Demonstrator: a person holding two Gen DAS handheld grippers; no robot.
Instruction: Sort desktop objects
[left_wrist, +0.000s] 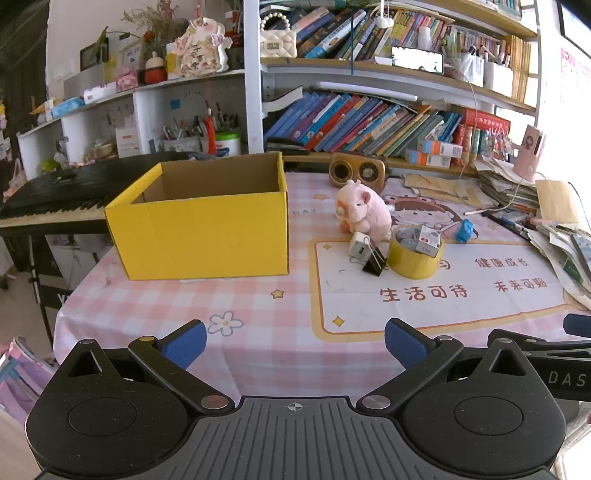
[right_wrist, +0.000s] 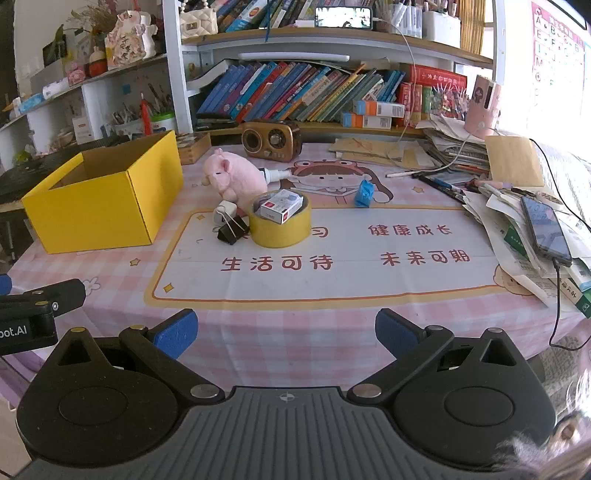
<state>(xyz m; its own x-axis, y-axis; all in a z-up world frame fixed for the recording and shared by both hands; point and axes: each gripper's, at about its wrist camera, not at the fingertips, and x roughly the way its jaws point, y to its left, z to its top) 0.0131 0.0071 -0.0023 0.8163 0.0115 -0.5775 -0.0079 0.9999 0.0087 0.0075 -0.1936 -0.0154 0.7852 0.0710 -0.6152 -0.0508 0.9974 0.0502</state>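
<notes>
1. I am seeing a pink checked tablecloth (right_wrist: 110, 314) covering the table, with a cartoon girl and red Chinese characters printed in its middle.
2. A brown retro radio (right_wrist: 271, 141) is standing at the back of the table, below the slanting row of books (right_wrist: 295, 94).
3. A smartphone (right_wrist: 546, 230) is lying on the heap of papers (right_wrist: 517, 236) at the right, with a black cable plugged into it.
4. A pink cylindrical holder (right_wrist: 483, 107) is standing on the far paper stack.
5. A black keyboard (left_wrist: 55, 192) is sitting off the table's left side.
6. Pens are filling cups (left_wrist: 199, 136) in the white shelf unit.
</notes>
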